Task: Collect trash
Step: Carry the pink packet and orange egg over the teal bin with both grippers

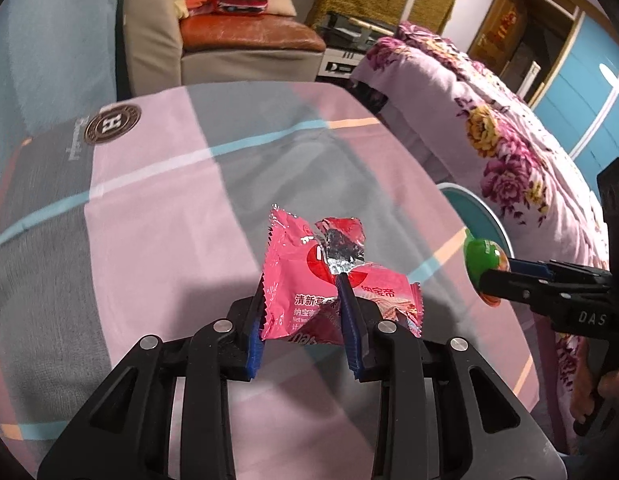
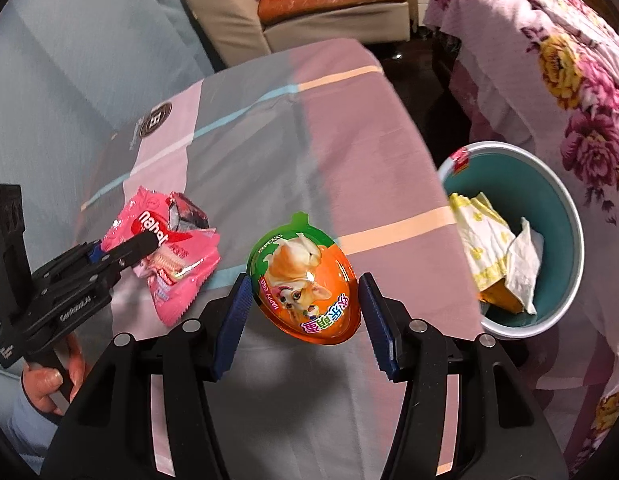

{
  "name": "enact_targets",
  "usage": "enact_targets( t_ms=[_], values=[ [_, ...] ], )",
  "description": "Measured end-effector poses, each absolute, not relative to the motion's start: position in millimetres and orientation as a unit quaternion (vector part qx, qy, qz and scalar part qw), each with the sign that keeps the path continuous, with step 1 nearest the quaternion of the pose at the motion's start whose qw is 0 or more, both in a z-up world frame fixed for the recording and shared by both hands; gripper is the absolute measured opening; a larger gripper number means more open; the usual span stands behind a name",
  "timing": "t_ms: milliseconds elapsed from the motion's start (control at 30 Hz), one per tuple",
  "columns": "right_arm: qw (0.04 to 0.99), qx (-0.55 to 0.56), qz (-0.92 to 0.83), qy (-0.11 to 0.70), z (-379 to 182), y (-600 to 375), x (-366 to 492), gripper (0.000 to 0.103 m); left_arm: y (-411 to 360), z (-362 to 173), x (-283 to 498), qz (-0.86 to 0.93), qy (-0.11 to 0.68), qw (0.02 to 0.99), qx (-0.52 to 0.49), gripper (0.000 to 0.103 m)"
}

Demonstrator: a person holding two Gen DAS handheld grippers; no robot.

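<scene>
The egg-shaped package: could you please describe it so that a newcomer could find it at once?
Start at the table under the pink-and-grey checked cloth, beside the teal bin. Above the cloth, the right gripper clamps the egg-shaped package. Unlike the crumpled pink wrapper beside it, it is smooth, orange with a green top and puppy pictures.

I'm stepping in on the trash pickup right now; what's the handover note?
Left gripper: shut on the torn pink wafer wrapper, lifted off the table.
Right gripper: shut on the orange-green Happy Egg package, also lifted.
Teal bin: beside the table's right edge, already holding crumpled paper.
Done: both items picked up.
Left: drop both into the bin.
</scene>
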State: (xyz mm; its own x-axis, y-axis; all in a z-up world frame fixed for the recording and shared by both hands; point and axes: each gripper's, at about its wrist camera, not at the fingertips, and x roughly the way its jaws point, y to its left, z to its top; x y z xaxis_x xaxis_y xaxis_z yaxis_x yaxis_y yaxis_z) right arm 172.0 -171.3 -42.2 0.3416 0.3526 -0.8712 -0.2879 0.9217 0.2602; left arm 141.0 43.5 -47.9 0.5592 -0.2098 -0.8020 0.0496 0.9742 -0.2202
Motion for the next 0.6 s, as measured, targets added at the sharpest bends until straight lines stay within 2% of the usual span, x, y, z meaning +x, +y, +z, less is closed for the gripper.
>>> enact_targets(
  t_ms=[600],
  values=[
    [0.859, 0.142, 0.133, 0.475, -13, -306, 168, 0.053, -78, -7, 160, -0.138, 0.449, 0.883, -0.005, 0.033]
  ],
)
